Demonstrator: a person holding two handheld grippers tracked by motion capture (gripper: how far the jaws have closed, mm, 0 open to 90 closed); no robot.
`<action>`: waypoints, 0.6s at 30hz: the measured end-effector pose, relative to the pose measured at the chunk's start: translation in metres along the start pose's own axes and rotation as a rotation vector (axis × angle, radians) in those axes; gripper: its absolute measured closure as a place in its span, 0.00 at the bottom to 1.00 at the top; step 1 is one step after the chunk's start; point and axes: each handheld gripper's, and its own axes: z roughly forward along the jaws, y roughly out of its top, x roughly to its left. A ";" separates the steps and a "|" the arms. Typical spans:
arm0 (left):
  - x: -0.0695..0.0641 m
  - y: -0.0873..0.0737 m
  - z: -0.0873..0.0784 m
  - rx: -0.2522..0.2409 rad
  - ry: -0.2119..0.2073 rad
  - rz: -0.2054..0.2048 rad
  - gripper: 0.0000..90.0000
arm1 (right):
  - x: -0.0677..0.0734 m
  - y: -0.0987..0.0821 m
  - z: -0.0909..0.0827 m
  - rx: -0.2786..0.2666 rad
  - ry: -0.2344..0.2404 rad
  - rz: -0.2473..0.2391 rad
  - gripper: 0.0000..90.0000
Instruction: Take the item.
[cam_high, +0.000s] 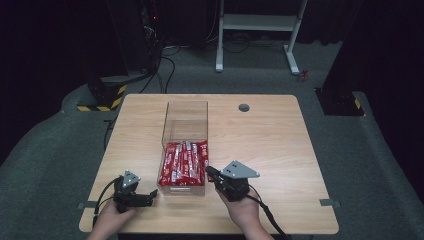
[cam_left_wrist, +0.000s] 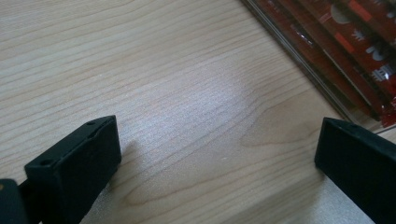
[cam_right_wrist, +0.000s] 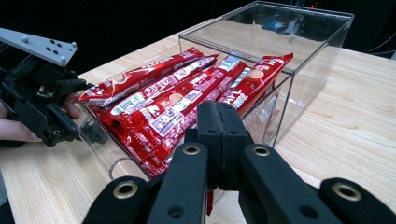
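Note:
A clear plastic box (cam_high: 185, 105) stands in the middle of the wooden table (cam_high: 270, 150), its near half packed with red snack bars (cam_high: 182, 162). My left gripper (cam_high: 150, 196) rests on the table just left of the box's near corner. Its jaws (cam_left_wrist: 217, 140) stand wide open over bare wood, with the box wall (cam_left_wrist: 299, 60) and the bars (cam_left_wrist: 355, 42) at the upper right. My right gripper (cam_high: 210, 172) sits at the box's near right corner. Its jaws (cam_right_wrist: 219, 116) are shut together, pointing at the box (cam_right_wrist: 308, 60) and the bars (cam_right_wrist: 177, 98). Beyond the box is the left gripper (cam_right_wrist: 88, 133).
A round cable hole (cam_high: 243, 107) sits near the table's far edge. The far half of the box holds nothing. Bare tabletop lies to the right of the box. A white desk frame (cam_high: 257, 22) and cables are on the floor behind the table.

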 end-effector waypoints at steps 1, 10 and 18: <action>0.000 0.000 0.000 0.001 -0.001 0.000 0.01 | 0.000 0.000 -0.001 0.001 -0.002 0.001 1.00; 0.000 0.000 0.000 0.001 -0.001 0.000 0.01 | -0.005 0.000 -0.005 -0.005 -0.010 0.000 1.00; 0.000 0.000 0.000 0.000 0.000 0.000 0.01 | -0.010 0.001 -0.009 -0.012 -0.019 0.005 1.00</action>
